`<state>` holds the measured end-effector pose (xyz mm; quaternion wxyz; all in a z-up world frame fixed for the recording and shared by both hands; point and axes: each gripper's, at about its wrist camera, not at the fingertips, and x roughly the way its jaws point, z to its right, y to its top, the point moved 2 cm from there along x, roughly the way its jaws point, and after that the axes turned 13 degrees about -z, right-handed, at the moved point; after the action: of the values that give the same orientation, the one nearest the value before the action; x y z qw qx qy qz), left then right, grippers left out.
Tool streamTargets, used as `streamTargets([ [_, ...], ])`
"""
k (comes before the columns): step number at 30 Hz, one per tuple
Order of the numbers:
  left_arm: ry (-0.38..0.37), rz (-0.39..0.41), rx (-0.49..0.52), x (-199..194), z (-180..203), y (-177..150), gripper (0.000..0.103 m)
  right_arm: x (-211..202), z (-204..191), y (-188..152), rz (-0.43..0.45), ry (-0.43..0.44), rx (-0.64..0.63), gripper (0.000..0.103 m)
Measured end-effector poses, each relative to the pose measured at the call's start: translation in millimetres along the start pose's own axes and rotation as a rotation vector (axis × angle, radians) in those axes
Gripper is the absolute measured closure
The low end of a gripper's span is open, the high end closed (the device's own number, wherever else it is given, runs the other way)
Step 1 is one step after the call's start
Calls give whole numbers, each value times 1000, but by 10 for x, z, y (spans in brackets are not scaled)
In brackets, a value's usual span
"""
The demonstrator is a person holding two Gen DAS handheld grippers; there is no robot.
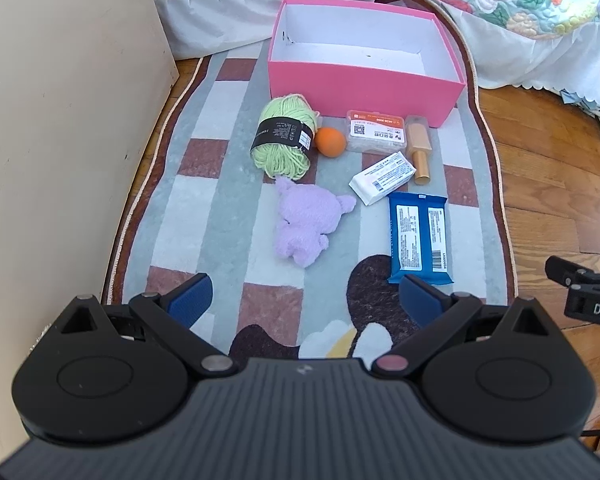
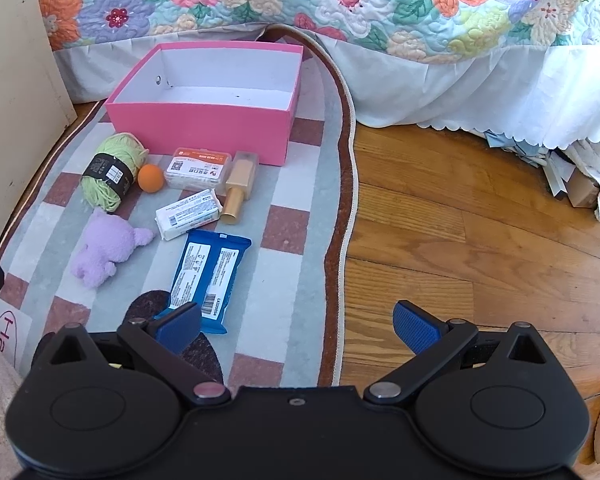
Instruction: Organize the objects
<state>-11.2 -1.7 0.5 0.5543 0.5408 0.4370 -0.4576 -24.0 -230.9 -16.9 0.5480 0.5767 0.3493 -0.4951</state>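
I am looking at an empty pink box sitting at the far end of the rug, close to the bed. The loose things are lying in front of it: yarn, an orange ball touching it, a clear case, a gold bottle, a white pack, a blue pack and a purple plush.

Both hand-held grippers are hovering wide and empty — left over the near rug, right with one finger over the blue pack's end.

I am judging the ball the likeliest trouble: nudging the yarn could send it rolling. The bottle and white pack are lying close together, so fingers closing on one may drag the other. The soft plush may slip from a shallow pinch.

For room, a cabinet is walling the left side — the bare wood floor on the right is staying open for swinging in.
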Motion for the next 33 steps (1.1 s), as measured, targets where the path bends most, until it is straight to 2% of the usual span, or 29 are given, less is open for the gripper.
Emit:
streamTargets([
  [25,12,-12,21,-9,-24,-4,2,5,-14,-30,-11,19,-7,0],
  [28,3,-14,11,-22,-51,5,2,-26,-23,-20,-17,50,-32,0],
  [33,-27,-7,23,-96,-46,65,2,-144,11,52,-12,166,-105,0],
])
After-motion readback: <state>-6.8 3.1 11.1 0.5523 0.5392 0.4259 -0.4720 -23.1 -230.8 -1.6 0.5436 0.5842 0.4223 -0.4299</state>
